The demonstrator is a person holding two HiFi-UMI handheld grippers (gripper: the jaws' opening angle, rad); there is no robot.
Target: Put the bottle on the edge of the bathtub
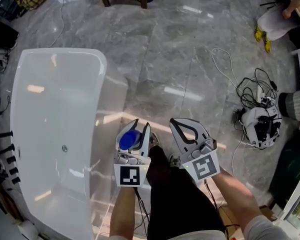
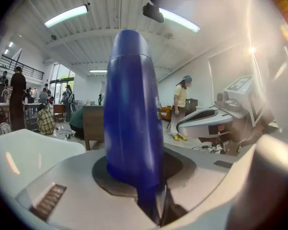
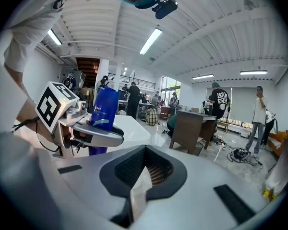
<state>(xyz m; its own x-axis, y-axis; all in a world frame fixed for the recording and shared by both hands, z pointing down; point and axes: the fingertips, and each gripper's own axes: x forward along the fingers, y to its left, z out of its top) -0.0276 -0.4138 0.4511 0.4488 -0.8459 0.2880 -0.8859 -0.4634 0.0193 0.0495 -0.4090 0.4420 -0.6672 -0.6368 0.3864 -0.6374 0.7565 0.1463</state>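
The left gripper (image 1: 140, 129), clenched on the upright bottle (image 1: 128, 140), has the bathtub (image 1: 101, 91) edge near its left side; the right gripper (image 1: 182, 124) is closed, empty and farther off.

The left gripper (image 1: 141, 123) and the right gripper (image 1: 176, 122) share smooth white-grey plastic shells that taper into two curved jaws edged in black. The right gripper view shows dark ribbed padding (image 3: 156, 169) set in a rounded recess where its jaws meet. Each tool carries a white cube printed with a black square marker, the left cube (image 1: 129, 175) and the right cube (image 1: 204, 167), with small metal fittings just ahead. The person wears dark trousers (image 1: 176, 204) and a pale grey sleeve (image 1: 262, 229), and a thin black cable (image 1: 140, 204) runs beside the left forearm.
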